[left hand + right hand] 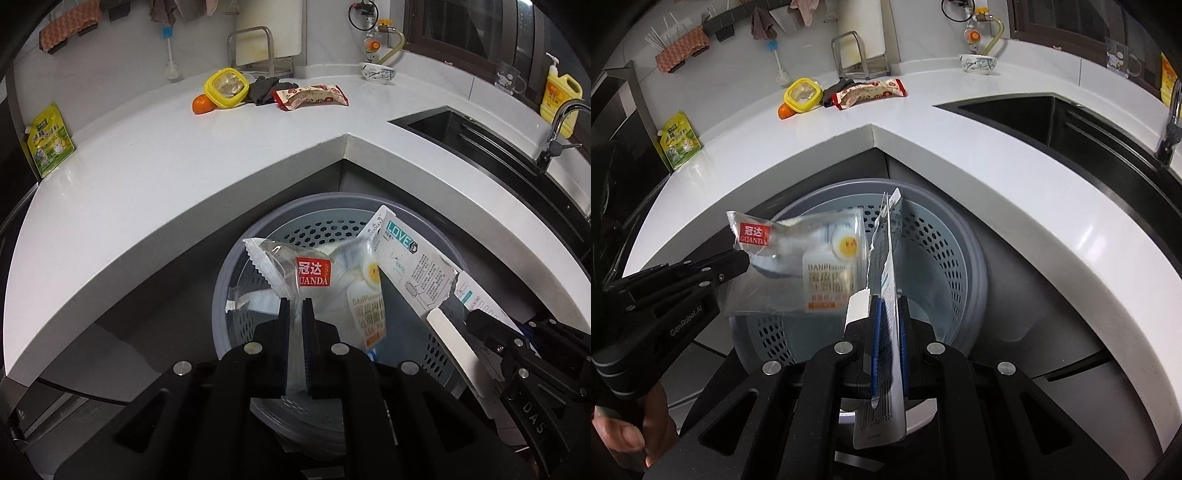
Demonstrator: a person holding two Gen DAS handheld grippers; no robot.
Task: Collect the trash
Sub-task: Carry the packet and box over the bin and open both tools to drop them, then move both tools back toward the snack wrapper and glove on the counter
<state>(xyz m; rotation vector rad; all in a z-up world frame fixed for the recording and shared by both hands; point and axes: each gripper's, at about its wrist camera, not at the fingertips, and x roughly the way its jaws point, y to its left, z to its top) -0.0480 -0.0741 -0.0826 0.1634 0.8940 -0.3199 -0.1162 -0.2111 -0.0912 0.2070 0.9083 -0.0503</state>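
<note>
My left claw grips a clear wrapper and my right claw pinches a torn white packet, both held over the grey bin at frame centre, below the white surface.

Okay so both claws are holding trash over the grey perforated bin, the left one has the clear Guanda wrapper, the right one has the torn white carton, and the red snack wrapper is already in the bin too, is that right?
Not quite: the red snack wrapper is not in the bin; the left wrist view shows it lying on the white counter beside the yellow-lidded container. The rest holds: the left claw grips the Guanda wrapper and the right claw grips the torn carton over the bin.
</note>
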